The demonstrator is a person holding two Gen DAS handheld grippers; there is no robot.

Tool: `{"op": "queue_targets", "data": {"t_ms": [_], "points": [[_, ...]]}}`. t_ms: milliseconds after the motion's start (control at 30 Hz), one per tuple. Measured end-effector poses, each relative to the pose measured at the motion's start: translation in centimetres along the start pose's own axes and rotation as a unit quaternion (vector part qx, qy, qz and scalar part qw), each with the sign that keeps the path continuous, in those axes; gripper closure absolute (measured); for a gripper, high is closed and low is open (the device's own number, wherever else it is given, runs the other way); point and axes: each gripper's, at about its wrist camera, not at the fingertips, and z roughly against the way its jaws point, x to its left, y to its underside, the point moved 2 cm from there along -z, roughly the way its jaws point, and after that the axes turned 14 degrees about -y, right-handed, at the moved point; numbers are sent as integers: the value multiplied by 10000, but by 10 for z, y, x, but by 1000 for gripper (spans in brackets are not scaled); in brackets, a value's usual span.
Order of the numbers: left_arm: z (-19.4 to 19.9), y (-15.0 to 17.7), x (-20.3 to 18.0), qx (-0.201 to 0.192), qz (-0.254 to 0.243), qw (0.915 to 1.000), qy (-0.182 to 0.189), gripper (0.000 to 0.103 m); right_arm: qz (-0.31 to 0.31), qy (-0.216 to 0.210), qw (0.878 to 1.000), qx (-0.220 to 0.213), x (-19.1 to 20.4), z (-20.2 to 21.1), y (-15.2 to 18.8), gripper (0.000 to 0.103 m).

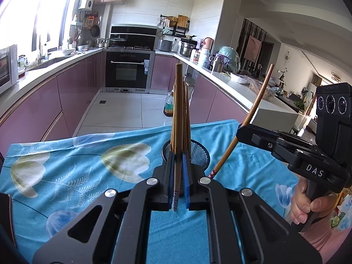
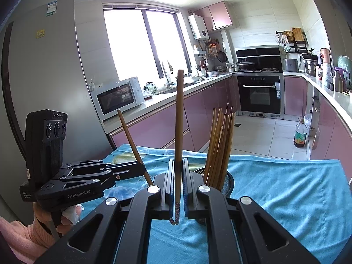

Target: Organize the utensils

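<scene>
Chopsticks are clenched upright, one in the jaws of the left gripper [image 1: 178, 184] and one in the right gripper [image 2: 177, 189], just beside the mesh holder [image 1: 199, 151] on the cloth-covered desk [image 1: 72, 165]; slippage or tipping of the holder is risked by a tilted insertion.

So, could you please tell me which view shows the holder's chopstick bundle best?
The right wrist view: the bundle fans out unobstructed above the mesh holder. In the left wrist view, the left gripper and its held chopstick hide most of it.

Brown chopsticks [image 2: 220, 145]; black mesh holder [image 1: 199, 151]; blue floral cloth [image 1: 88, 165].
</scene>
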Motion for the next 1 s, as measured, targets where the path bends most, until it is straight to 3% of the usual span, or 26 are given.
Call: {"op": "queue_targets", "data": {"t_ms": [1000], "points": [[16, -43, -7, -420, -15, 9991, -19, 95, 92, -42, 9996, -275, -6, 5, -24, 97]]}}
